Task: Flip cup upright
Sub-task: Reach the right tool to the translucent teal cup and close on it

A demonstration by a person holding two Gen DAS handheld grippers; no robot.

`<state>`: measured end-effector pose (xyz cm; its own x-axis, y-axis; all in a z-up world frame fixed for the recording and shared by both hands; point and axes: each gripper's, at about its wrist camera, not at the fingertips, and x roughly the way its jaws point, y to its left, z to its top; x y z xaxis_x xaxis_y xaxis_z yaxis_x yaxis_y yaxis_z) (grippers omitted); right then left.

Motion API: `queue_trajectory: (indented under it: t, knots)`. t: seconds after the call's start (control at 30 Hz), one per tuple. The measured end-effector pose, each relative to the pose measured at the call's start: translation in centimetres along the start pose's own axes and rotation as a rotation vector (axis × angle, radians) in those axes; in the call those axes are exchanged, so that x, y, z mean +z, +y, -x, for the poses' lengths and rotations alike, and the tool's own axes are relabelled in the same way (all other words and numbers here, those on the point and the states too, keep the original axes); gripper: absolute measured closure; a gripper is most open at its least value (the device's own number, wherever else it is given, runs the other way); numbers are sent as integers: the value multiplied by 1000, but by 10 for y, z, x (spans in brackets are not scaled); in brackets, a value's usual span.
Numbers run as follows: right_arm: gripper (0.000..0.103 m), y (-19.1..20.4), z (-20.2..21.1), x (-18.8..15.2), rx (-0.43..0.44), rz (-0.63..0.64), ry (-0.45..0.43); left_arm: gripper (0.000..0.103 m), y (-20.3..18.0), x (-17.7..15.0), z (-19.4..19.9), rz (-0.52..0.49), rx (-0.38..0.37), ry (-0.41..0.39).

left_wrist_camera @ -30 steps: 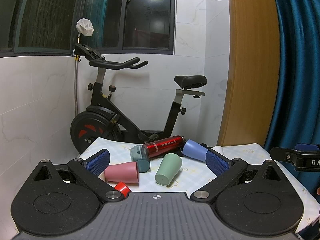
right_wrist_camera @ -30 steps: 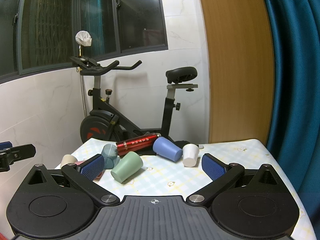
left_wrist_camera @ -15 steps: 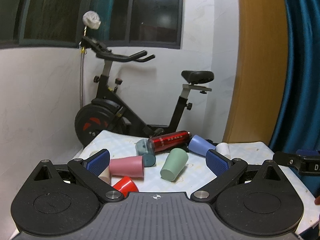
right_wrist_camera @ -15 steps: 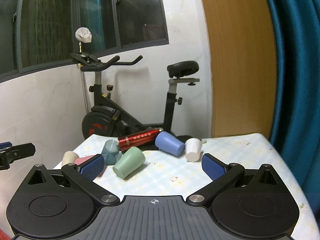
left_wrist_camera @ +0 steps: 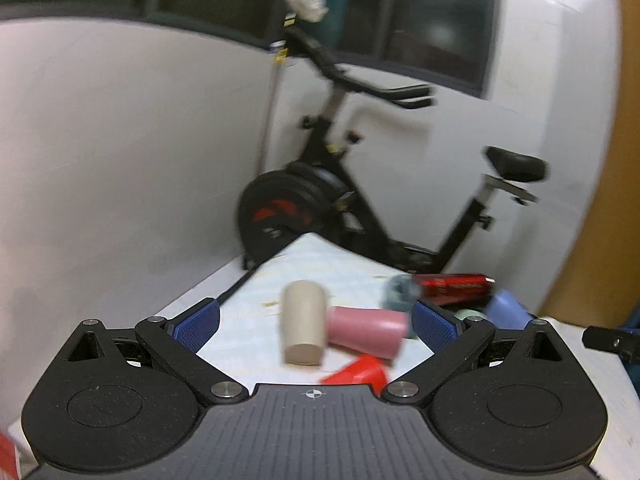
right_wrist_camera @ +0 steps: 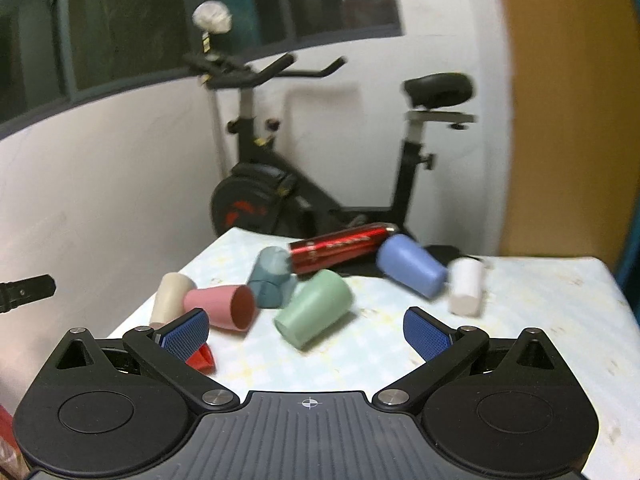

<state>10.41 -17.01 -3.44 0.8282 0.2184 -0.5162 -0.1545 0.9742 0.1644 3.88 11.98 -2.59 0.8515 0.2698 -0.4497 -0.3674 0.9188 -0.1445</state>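
My left claw [left_wrist_camera: 316, 322] stood with its blue pads spread wide and nothing between them; my right claw [right_wrist_camera: 306, 334] was just as open and empty. Both hung above the near edge of the table [right_wrist_camera: 540, 300], not touching anything.

No cup was upright yet. The one that seemed mine to take was the beige cup [left_wrist_camera: 303, 324], lying on its side near the table's left edge, straight ahead of the left claw and inside the span of its pads. Its long axis ran roughly toward me, one flat end facing the camera; blur kept me from telling mouth from base. My left hand was plainly the nearer; in the right view the same cup [right_wrist_camera: 170, 296] sat far off to the left.

The pink cup [left_wrist_camera: 366, 332] lay crosswise, touching or just beside the beige one on its right, its mouth turned to the right. A red cup [left_wrist_camera: 356, 372] lay nearer me, low by the claw's body. I judged those two the likely obstructions to a clean closing.

Further right lay the teal cup [right_wrist_camera: 270, 280], green cup [right_wrist_camera: 316, 312], red bottle [right_wrist_camera: 340, 246], blue cup [right_wrist_camera: 412, 266] and white cup [right_wrist_camera: 466, 286], with an exercise bike [right_wrist_camera: 280, 184] beyond the far edge.
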Motion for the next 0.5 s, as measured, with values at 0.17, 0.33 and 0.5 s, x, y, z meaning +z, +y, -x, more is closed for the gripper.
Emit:
queue_trajectory:
  t: [0.17,0.33,0.5]
  knots:
    - [5,10,-78,34,60,47,65,0,29,-4,-30,91,65,49]
    - [9,17,-176,63,125,-13,176,1,63,-13,-59,167,96,107]
    - [20,28,-270,72,100,-84,335,1,88,-15,-76,228,113,142]
